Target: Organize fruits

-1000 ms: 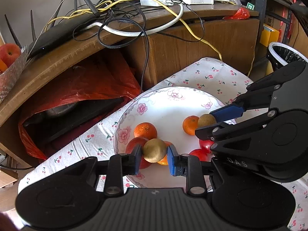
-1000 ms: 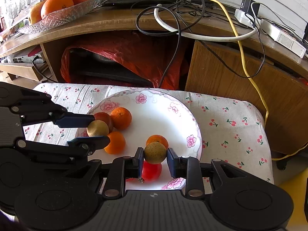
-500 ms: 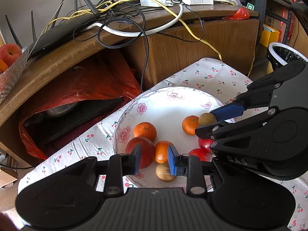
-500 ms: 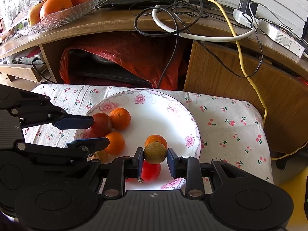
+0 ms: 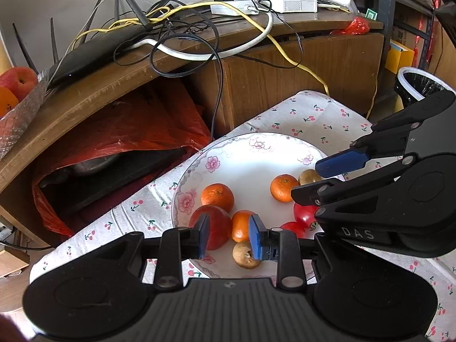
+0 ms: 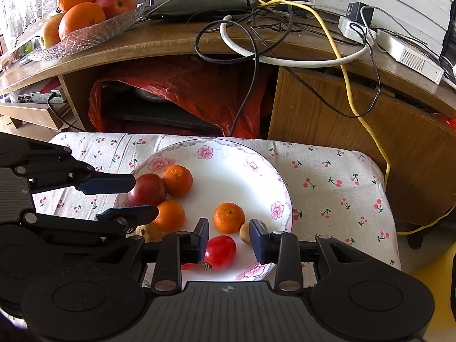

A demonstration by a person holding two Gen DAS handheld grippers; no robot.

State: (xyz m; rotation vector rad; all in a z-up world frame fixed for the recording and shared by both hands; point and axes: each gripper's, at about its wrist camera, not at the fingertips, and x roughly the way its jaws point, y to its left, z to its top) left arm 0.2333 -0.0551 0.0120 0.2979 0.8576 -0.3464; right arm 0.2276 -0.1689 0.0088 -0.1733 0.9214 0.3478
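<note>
Our left claw [image 5: 228, 235] and right claw [image 6: 229, 235] are alike: matte black plastic bodies with ribbed centre panels, round caps on both sides, jointed black link arms with silver screws, and blue pads on the fingers [image 5: 203, 232]. On the right claw's side we read pale lettering, "DAS".

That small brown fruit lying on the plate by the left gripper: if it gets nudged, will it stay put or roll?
The small brown fruit looks round, so it would probably roll on the plate's smooth glazed surface. It lies near the plate's rim, which may check it. Its skin looks matte and firm, so the left gripper should hold it without much slip.
</note>
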